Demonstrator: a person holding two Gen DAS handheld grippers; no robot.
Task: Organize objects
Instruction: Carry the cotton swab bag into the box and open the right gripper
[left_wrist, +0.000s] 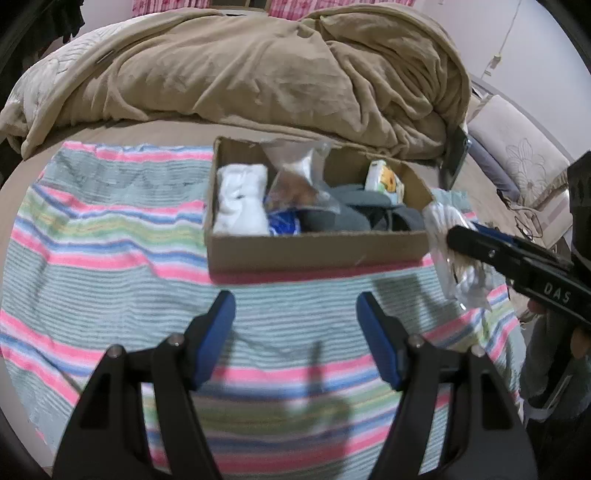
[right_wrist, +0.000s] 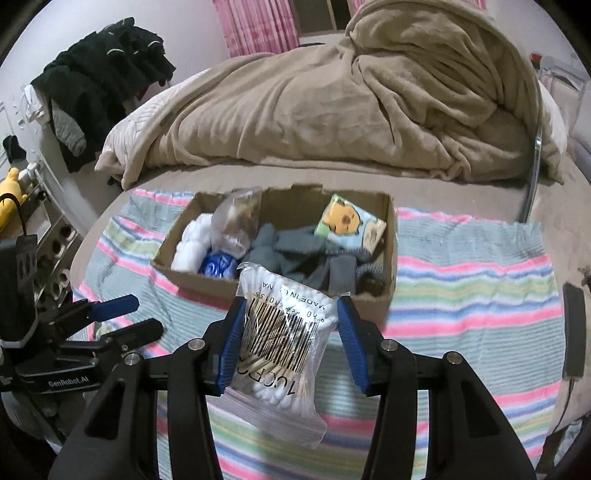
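Observation:
An open cardboard box (left_wrist: 314, 253) (right_wrist: 273, 291) stands on a striped towel (left_wrist: 110, 236) (right_wrist: 472, 291) on the bed. It holds a white cloth (left_wrist: 242, 199), a clear bag (left_wrist: 299, 181), grey socks (right_wrist: 295, 254) and a cartoon tissue pack (right_wrist: 347, 221). My right gripper (right_wrist: 290, 332) is shut on a clear bag of cotton swabs (right_wrist: 284, 332), held just in front of the box's near wall; it shows at the right of the left wrist view (left_wrist: 454, 258). My left gripper (left_wrist: 295, 332) is open and empty over the towel, in front of the box.
A rumpled tan blanket (left_wrist: 277, 70) (right_wrist: 351, 107) lies behind the box. Dark clothes (right_wrist: 99, 81) hang at the left wall. A dark phone (right_wrist: 574, 328) lies at the towel's right edge. Pillows (left_wrist: 517, 147) lie at the right.

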